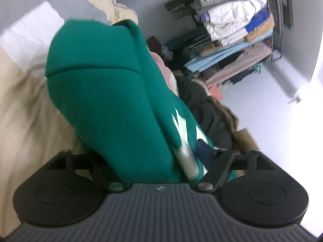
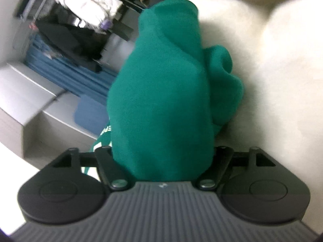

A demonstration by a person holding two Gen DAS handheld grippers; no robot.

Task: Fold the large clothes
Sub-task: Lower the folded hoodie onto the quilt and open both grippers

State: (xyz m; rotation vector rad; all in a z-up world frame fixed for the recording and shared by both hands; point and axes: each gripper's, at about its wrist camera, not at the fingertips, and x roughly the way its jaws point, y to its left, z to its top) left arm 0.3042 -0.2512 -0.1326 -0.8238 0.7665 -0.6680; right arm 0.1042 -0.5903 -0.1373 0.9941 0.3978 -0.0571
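Observation:
A green sweatshirt (image 1: 105, 84) with white lettering (image 1: 181, 129) lies bunched on a cream cloth surface (image 1: 24, 111). It runs forward from my left gripper (image 1: 157, 167) and hides both fingers. The linkage arms are spread wide, so the jaws stand open with the fabric between them. In the right wrist view the same green sweatshirt (image 2: 161, 92) is heaped over my right gripper (image 2: 161, 161). Its arms are also splayed wide and its fingers are buried under the cloth. The cream surface (image 2: 262, 80) lies to the right.
A rack of stacked folded clothes (image 1: 232, 30) stands at the back right, with a dark fur-trimmed jacket (image 1: 212, 109) beside the sweatshirt and grey floor (image 1: 272, 131) beyond. The right wrist view shows a blue crate (image 2: 60, 66), black clothing (image 2: 66, 38), a white puffy garment (image 2: 86, 2) and grey boxes (image 2: 30, 92).

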